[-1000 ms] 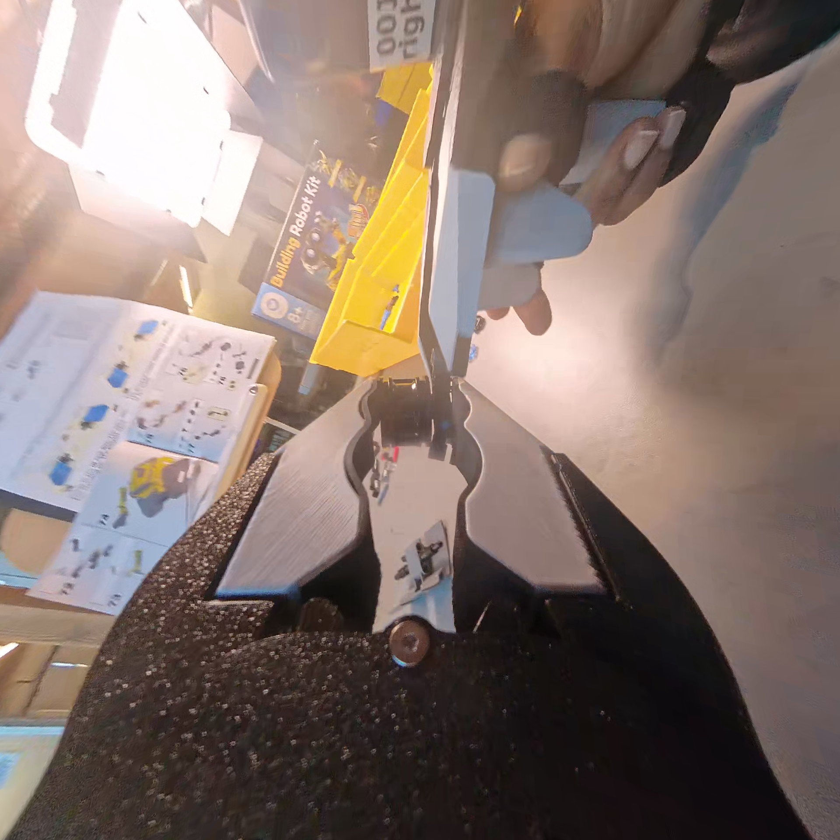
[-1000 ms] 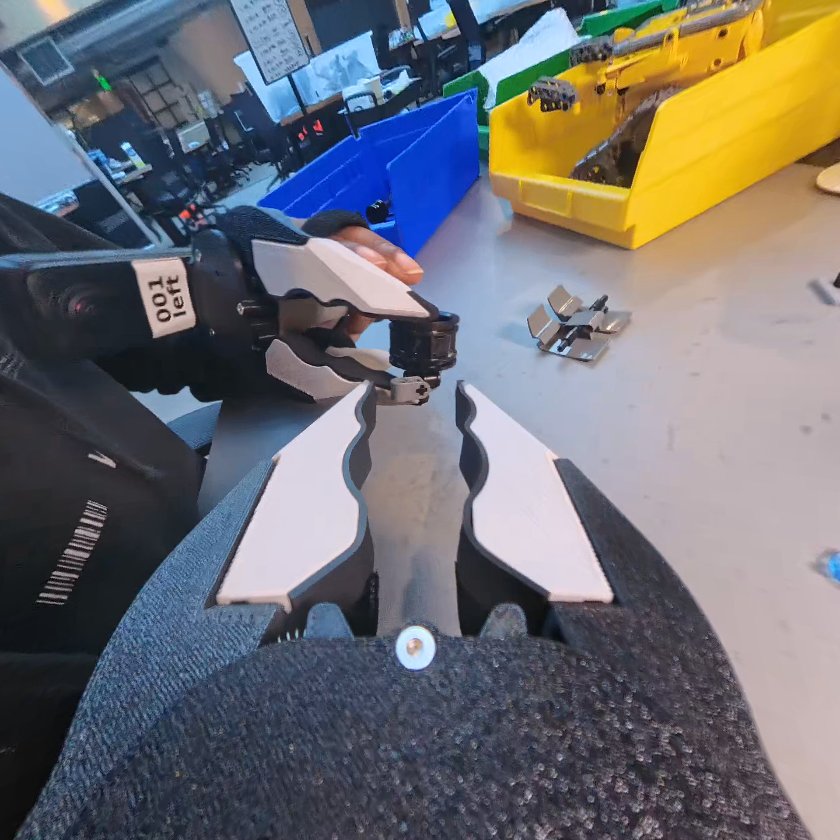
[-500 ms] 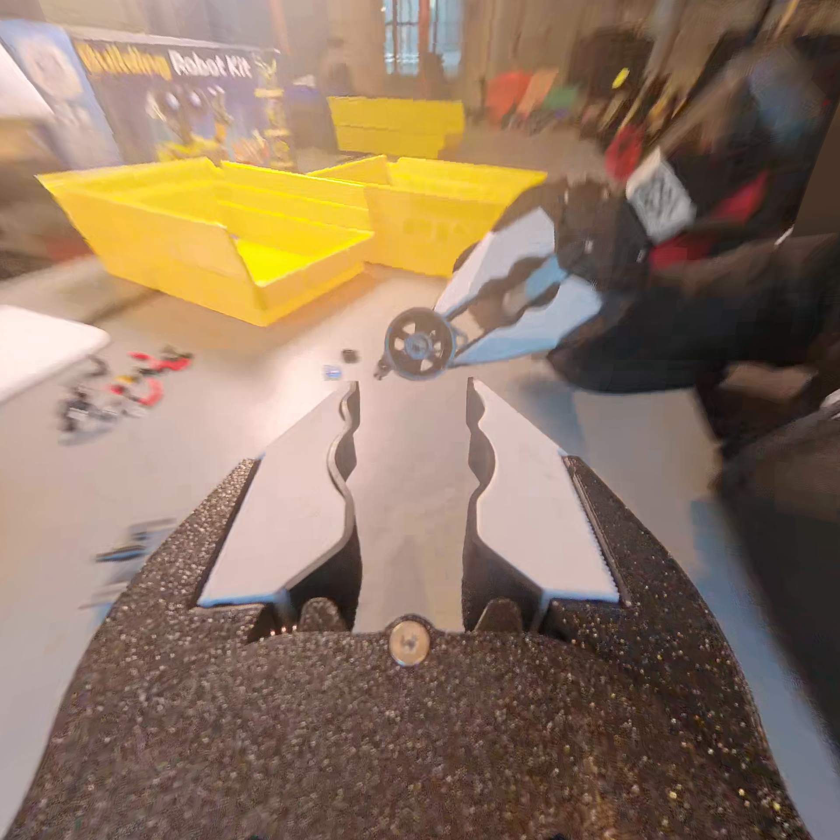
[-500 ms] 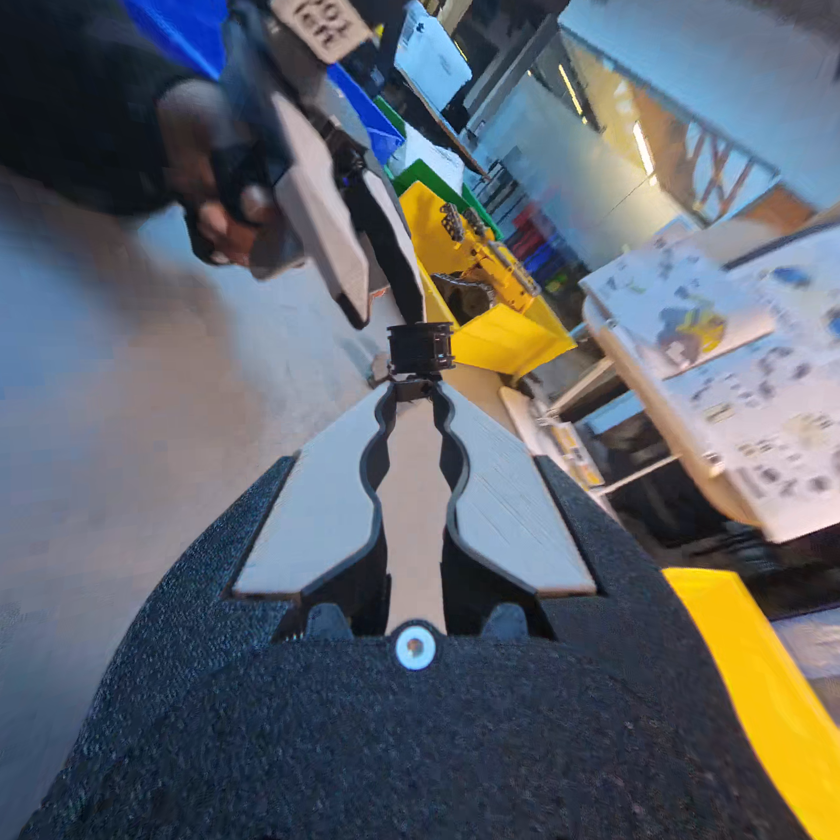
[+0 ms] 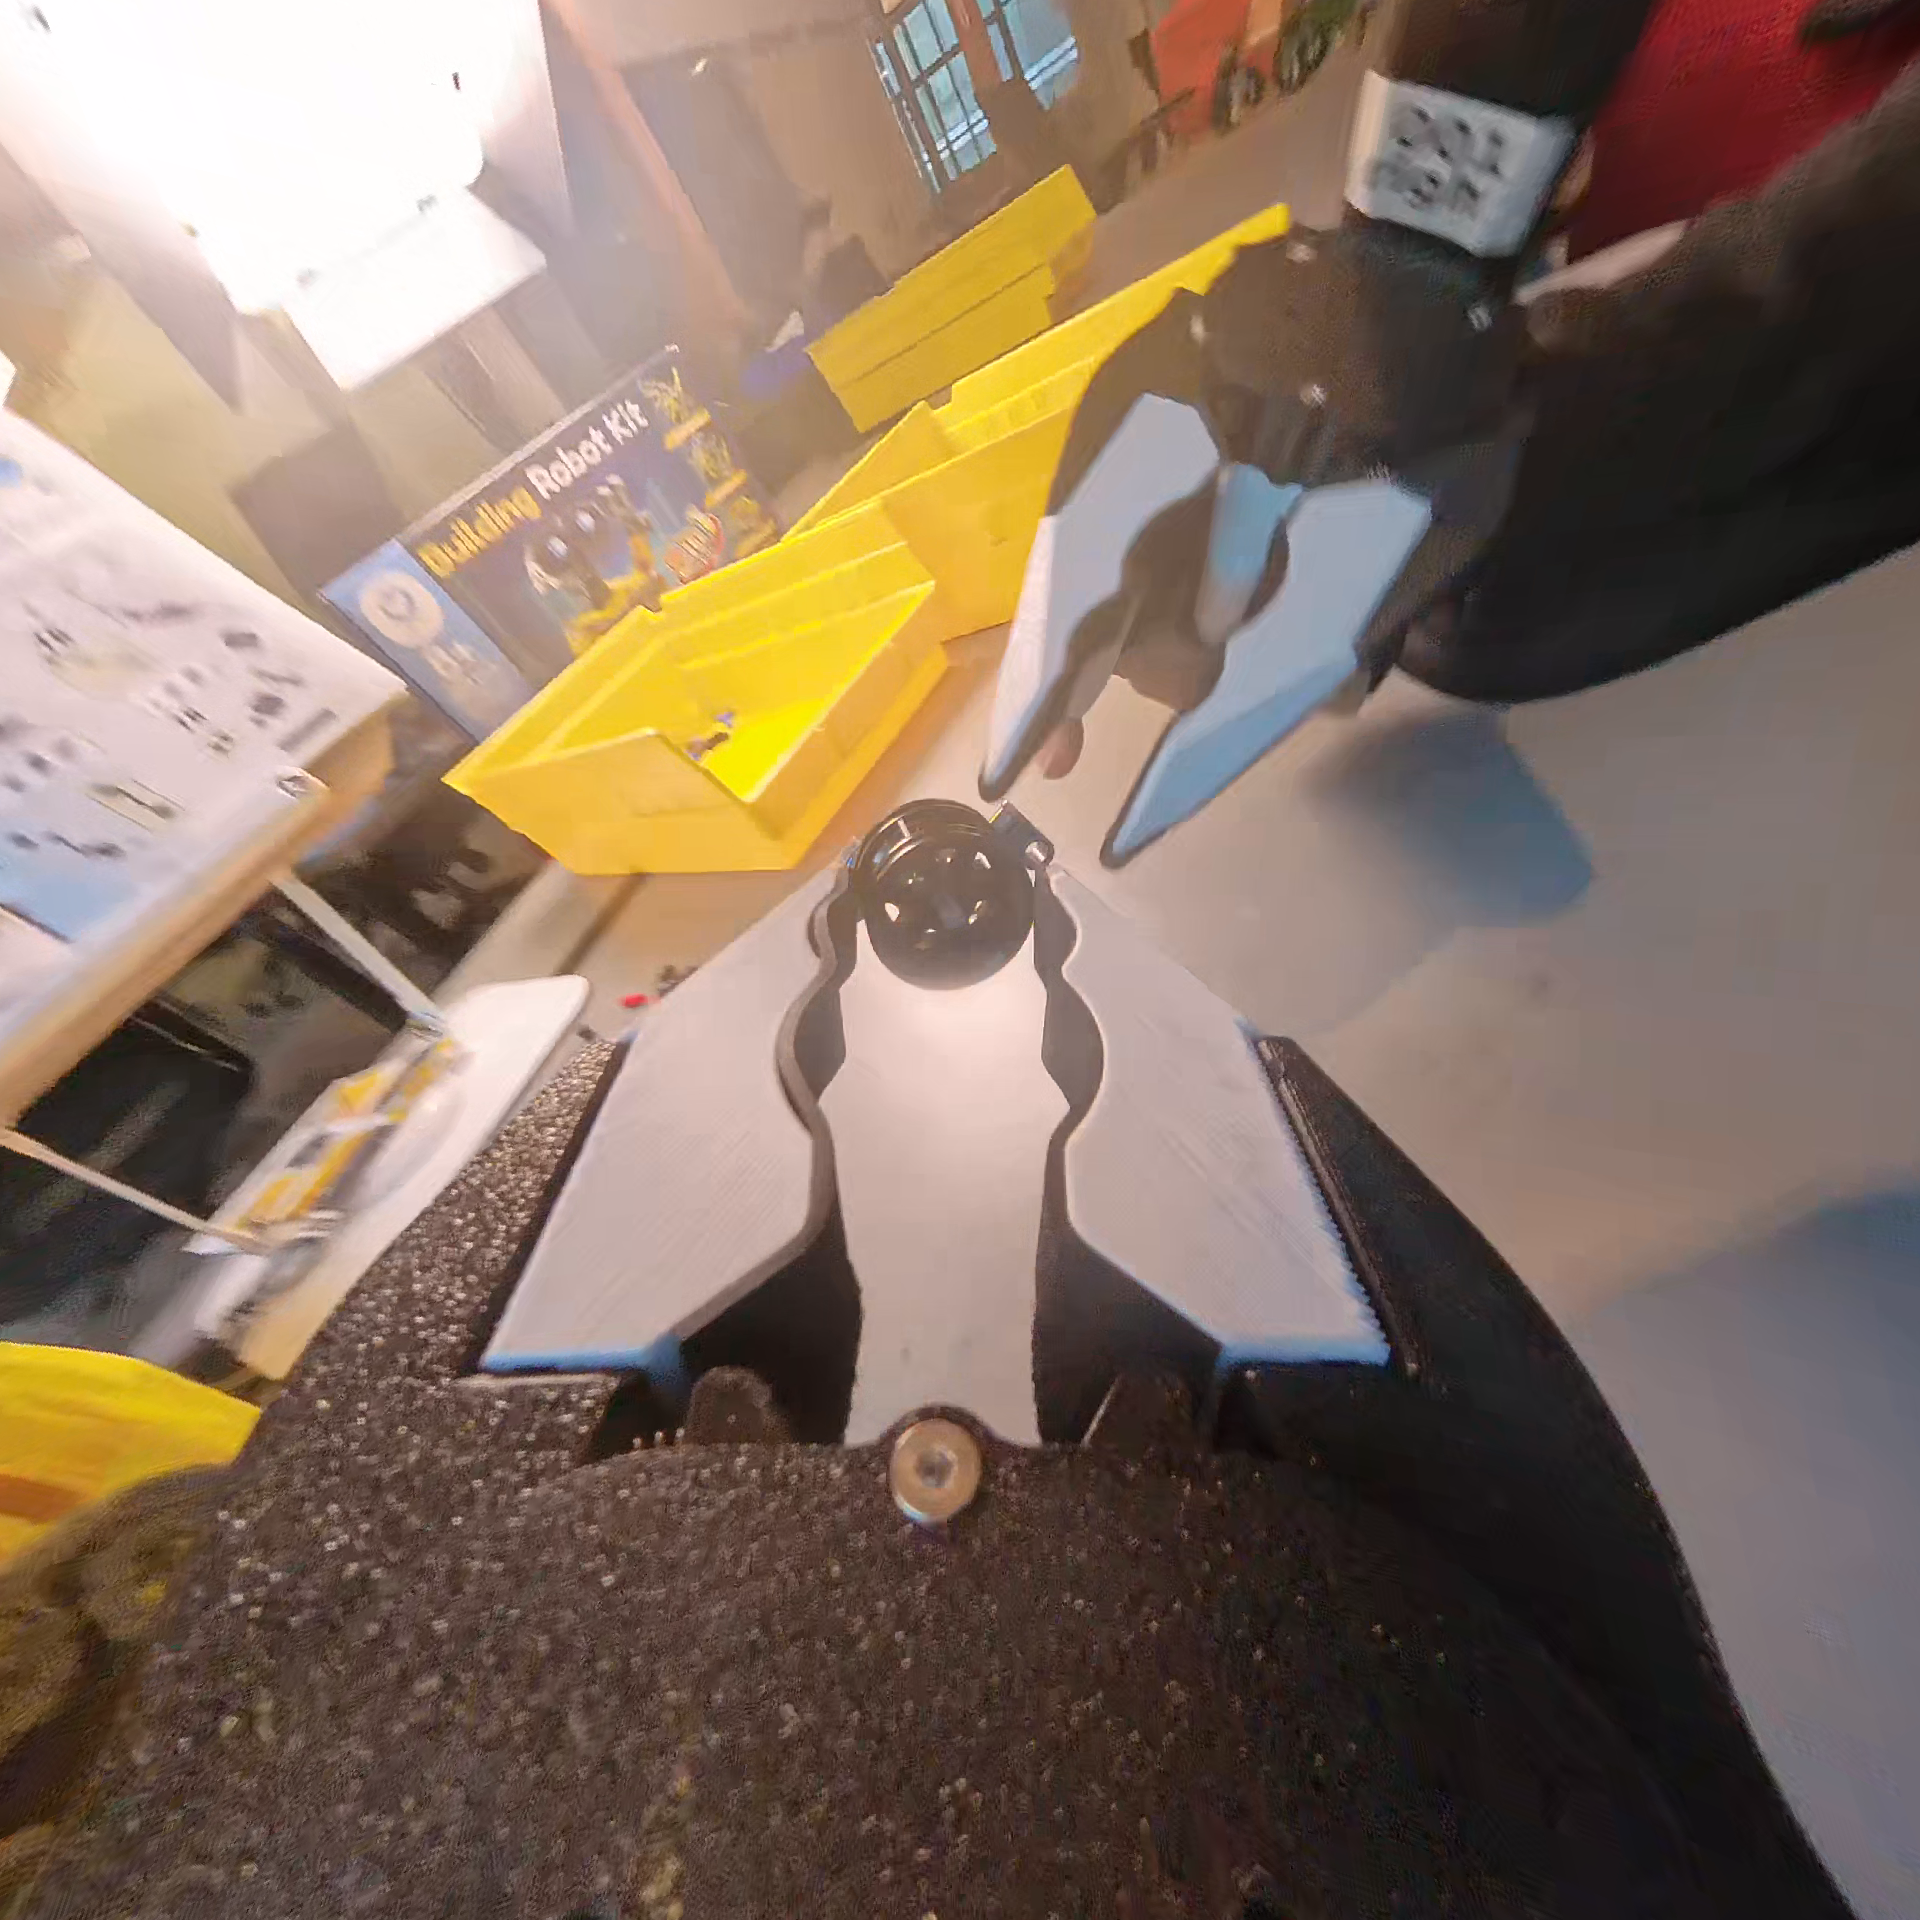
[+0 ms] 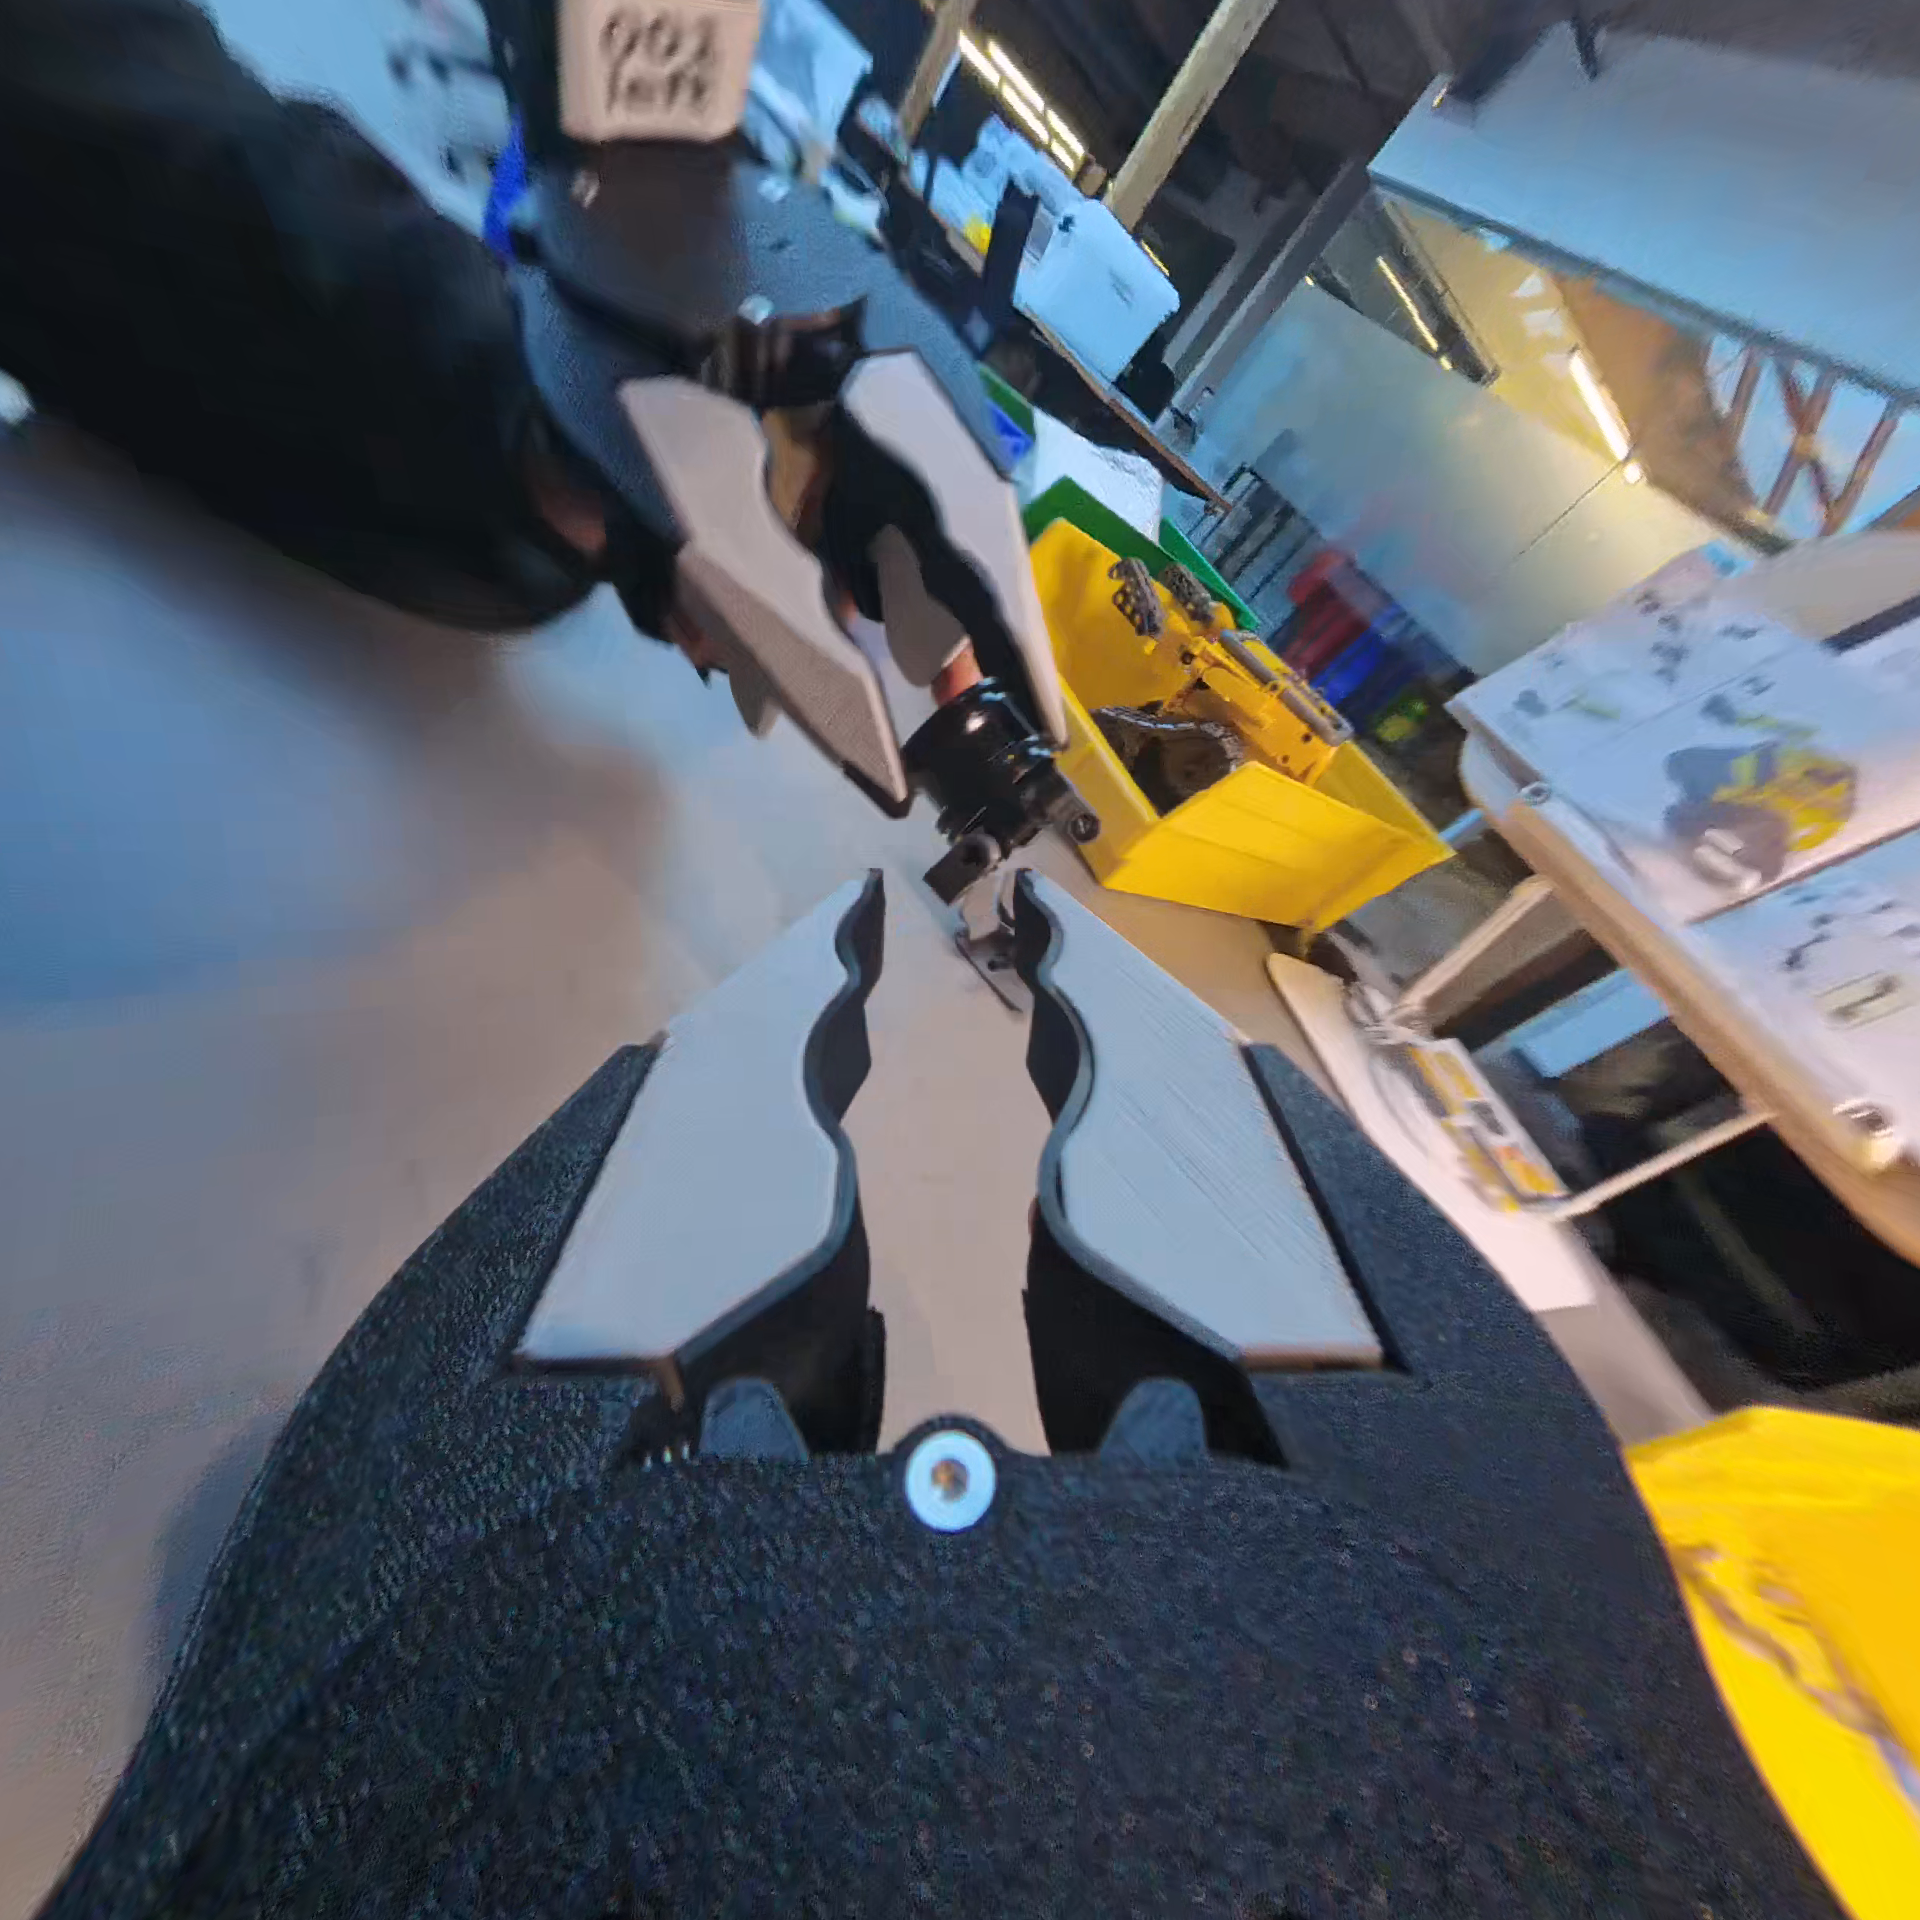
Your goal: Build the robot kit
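Note:
My left gripper (image 5: 935, 894) is shut on a black wheel (image 5: 940, 920), gripped across its rim at the fingertips above the grey table (image 5: 1610, 1091). In the right wrist view the left gripper (image 6: 977, 764) comes in from the upper left with the wheel (image 6: 977, 769), and a short black axle stub (image 6: 964, 857) sticks out below it. My right gripper (image 6: 951, 883) is open and empty, its tips just under that stub. It also shows in the left wrist view (image 5: 1051, 816), jaws apart, just beyond the wheel.
Yellow bins (image 5: 727, 727) and a blue kit box (image 5: 582, 488) stand behind the wheel. A yellow bin (image 6: 1247, 842) holds a yellow tracked model (image 6: 1236, 665). Instruction sheets (image 6: 1714, 748) rest on a stand at the right. A small metal part (image 6: 987, 940) lies on the table. My two grippers' fingertips are within a few centimetres of each other.
Half a second ago the right gripper held the wheel by its axle and the left was open. Now the left is shut on the wheel and the right has let go.

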{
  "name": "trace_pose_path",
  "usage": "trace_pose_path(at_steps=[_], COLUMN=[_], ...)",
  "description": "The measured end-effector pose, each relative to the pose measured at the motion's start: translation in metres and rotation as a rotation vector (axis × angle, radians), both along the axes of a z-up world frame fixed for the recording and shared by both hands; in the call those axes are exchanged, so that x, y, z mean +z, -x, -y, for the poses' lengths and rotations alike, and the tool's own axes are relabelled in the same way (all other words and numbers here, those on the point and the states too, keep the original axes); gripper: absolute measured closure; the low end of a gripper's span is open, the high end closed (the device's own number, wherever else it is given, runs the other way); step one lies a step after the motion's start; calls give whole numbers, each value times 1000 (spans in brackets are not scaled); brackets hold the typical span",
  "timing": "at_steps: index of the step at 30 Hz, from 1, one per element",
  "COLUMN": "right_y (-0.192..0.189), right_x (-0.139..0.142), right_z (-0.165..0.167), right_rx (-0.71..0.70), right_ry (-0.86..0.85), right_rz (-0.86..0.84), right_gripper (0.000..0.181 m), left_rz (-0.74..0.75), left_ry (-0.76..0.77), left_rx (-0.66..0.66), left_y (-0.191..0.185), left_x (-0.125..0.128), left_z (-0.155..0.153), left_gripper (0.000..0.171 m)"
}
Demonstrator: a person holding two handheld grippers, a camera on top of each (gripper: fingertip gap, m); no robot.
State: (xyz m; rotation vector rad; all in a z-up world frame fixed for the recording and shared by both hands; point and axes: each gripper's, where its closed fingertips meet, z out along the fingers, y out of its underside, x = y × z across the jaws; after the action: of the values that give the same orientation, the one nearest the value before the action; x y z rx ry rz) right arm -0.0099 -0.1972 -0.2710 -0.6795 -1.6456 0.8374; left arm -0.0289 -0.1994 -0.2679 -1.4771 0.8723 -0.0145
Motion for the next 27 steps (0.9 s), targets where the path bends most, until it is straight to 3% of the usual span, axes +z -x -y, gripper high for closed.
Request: trace_pose_path(at_steps=[5,11,15,21,25,27], right_y=[-6,1,4,-1,-3,-5], right_x=[20,9,-4,-7,5,7], right_z=[0,-19,-12,-9,-6,-5], right_rx=[136,105,168,234,286,291], right_ry=[446,682,866,993,976,879], right_rz=[41,210,366,407,324,278], right_gripper=[156,156,155,173,176,176], left_rz=[-285,-561,-650,-618,-490,-336], left_ry=[-140,-237,-286,-269,-228,-131], left_rx=[47,36,17,47,57,18], left_y=[-4,-18,-28,-23,-19,-20], left_x=[-11,-29,-34,-32,-22,-22], left_z=[-1,1,2,2,1,2], left_gripper=[139,139,139,141,141,140])
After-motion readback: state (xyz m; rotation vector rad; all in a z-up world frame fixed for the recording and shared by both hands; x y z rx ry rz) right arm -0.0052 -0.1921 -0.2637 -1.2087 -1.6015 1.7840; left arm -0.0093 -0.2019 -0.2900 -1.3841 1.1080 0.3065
